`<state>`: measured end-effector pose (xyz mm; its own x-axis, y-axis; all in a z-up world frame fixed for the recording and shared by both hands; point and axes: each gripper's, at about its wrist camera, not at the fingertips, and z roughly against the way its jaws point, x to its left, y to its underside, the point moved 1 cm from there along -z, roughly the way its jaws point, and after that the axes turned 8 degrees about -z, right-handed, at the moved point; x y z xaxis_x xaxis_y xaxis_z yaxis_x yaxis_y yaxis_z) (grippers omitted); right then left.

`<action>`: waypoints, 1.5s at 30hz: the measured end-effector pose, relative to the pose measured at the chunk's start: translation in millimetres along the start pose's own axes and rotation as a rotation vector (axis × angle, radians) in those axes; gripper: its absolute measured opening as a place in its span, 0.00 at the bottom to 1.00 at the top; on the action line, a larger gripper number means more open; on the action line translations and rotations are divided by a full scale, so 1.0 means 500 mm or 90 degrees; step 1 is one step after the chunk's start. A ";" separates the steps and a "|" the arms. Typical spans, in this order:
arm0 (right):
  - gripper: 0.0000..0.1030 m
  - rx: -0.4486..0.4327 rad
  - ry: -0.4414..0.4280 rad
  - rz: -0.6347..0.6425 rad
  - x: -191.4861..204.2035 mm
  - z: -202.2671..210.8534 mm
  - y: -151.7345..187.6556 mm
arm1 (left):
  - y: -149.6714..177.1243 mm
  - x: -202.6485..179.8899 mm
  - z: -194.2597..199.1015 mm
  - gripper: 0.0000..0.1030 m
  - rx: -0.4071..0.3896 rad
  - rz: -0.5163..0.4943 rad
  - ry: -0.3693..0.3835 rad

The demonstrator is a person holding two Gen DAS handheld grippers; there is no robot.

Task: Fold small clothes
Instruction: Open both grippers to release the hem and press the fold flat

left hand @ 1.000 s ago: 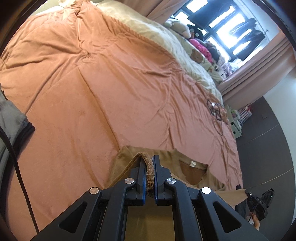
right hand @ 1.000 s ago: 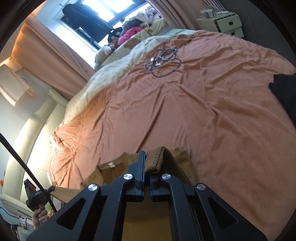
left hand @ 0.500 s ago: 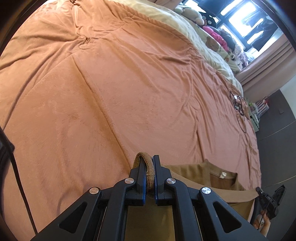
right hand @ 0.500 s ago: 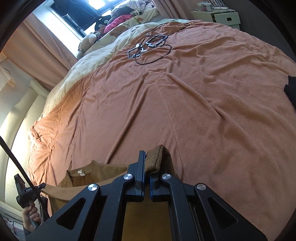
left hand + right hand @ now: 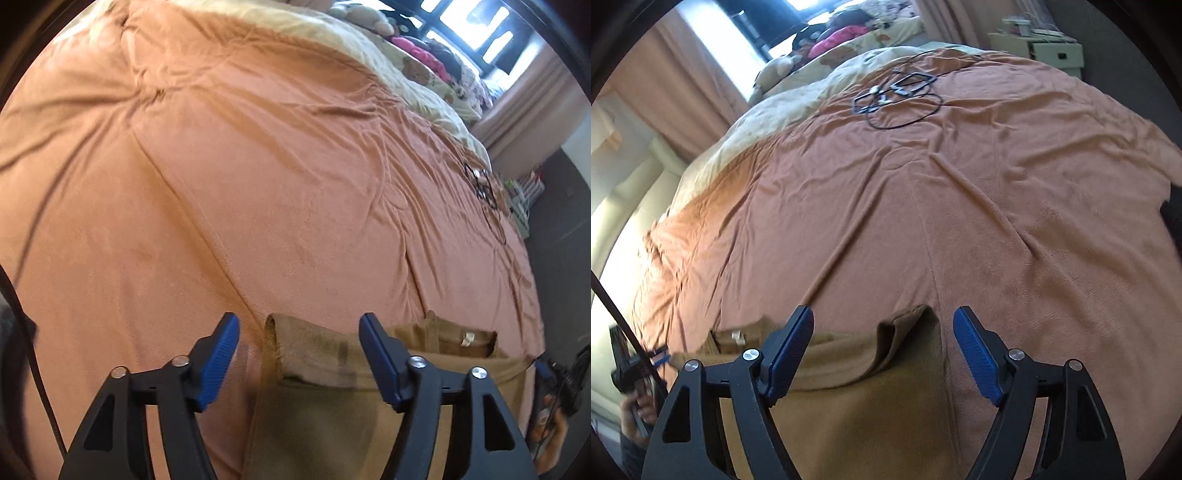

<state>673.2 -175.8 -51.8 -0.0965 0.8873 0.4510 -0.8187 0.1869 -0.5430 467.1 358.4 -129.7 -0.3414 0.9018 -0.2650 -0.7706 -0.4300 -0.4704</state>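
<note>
A small tan shirt [image 5: 321, 413] lies flat on the orange bedspread [image 5: 258, 184], its collar with a white label [image 5: 468, 338] to the right. My left gripper [image 5: 299, 332] is open, its jaws wide apart on either side of the shirt's folded cuff edge [image 5: 306, 343], which rests on the bed. In the right wrist view the same shirt [image 5: 871, 406] lies below my right gripper [image 5: 884, 328], which is open too, with a folded corner [image 5: 908, 325] lying between its blue pads and touching neither.
A black cable coil with glasses-like frames [image 5: 897, 94] lies far across the bedspread [image 5: 923, 203]. Cream bedding and soft toys [image 5: 406, 62] line the far side by the window. A white drawer unit [image 5: 1052, 51] stands beyond the bed. A dark garment [image 5: 1172, 218] sits at the right edge.
Both grippers were shut on the shirt's edges and carried them forward over the bed. Now both have opened and let go; the folded edges lie on the bedspread.
</note>
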 end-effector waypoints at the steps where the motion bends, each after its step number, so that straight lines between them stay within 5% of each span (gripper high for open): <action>1: 0.75 0.006 0.020 0.030 0.008 0.005 0.007 | 0.002 -0.008 0.005 0.70 0.008 -0.023 -0.007; 12: 0.75 0.080 0.114 0.234 0.070 -0.015 0.063 | 0.081 -0.081 -0.036 0.71 0.136 -0.256 -0.110; 17: 0.75 0.107 0.192 0.276 0.087 -0.063 0.065 | 0.086 -0.083 -0.078 0.71 0.164 -0.295 -0.164; 25: 0.75 0.101 0.252 0.287 0.108 -0.143 0.034 | 0.034 -0.076 -0.123 0.71 0.145 -0.275 -0.178; 34: 0.74 0.045 0.254 0.230 0.097 -0.169 -0.017 | -0.034 -0.082 -0.138 0.71 0.102 -0.241 -0.192; 37: 0.61 0.022 0.247 0.214 0.088 -0.152 -0.021 | -0.053 -0.073 -0.119 0.71 0.075 -0.216 -0.189; 41: 0.57 0.035 0.180 0.184 0.066 -0.130 -0.020 | -0.059 -0.061 -0.086 0.70 0.051 -0.194 -0.154; 45: 0.46 0.063 0.147 0.166 0.034 -0.133 -0.009 | -0.052 -0.045 -0.093 0.55 0.068 -0.168 -0.130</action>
<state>712.8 -133.6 -89.2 -0.1878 0.9738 0.1284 -0.8356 -0.0896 -0.5420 519.8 347.5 -150.5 -0.2149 0.9761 0.0330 -0.8950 -0.1833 -0.4066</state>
